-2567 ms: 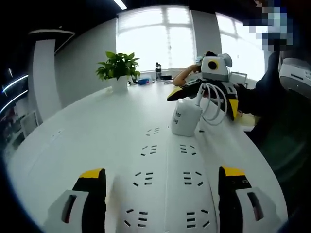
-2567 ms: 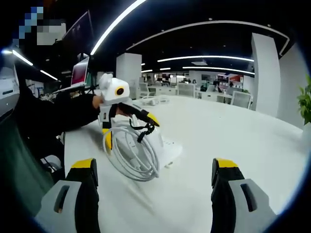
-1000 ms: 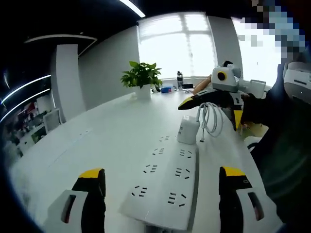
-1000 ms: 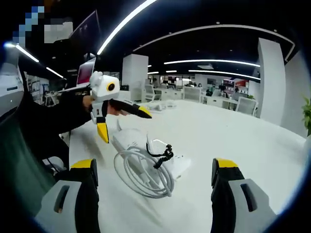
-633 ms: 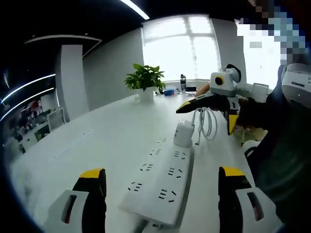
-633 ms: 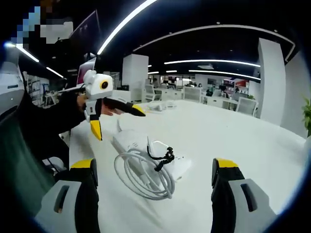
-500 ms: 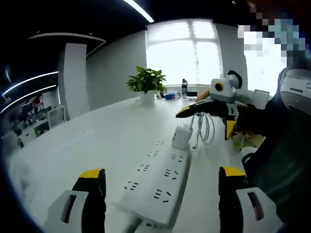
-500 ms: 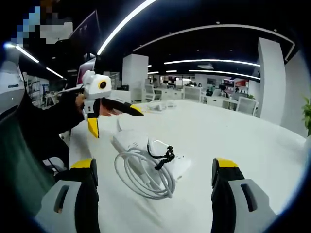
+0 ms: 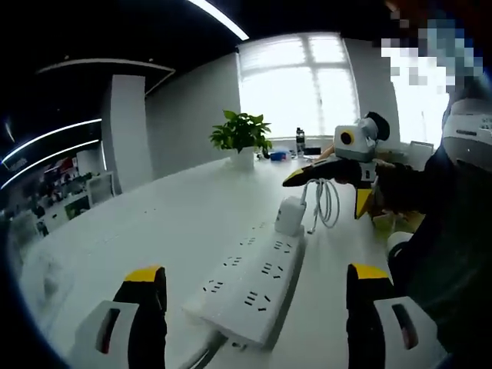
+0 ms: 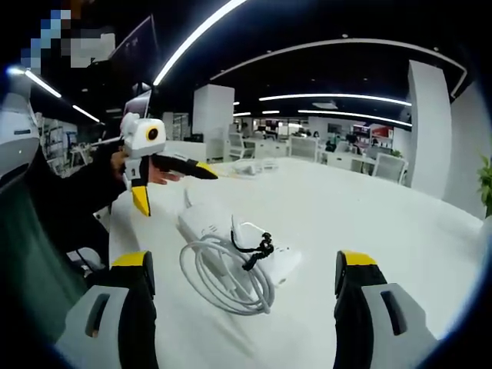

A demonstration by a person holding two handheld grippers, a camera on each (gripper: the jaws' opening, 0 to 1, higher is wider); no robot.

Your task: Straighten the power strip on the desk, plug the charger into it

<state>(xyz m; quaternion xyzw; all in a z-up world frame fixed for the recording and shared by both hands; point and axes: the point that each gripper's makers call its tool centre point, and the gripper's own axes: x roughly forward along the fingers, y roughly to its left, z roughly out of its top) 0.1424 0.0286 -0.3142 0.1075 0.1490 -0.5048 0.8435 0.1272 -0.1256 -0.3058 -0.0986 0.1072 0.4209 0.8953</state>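
A white power strip lies lengthwise on the white desk, between and beyond my open left gripper. A white charger stands on the strip's far end, its coiled white cable beside it. My right gripper hovers open just past the charger, holding nothing. In the right gripper view the charger and the coiled cable lie ahead of my open right gripper, with the power strip behind them. The left gripper hangs open above the strip's far end.
A potted plant and a bottle stand far back on the desk near the windows. A person's dark sleeve is at the right. The strip's cord leaves its near end. Office chairs and desks fill the background.
My left gripper has drawn back and away from the power strip, so more of the strip shows in its view. The right gripper, charger and cable have stayed put.
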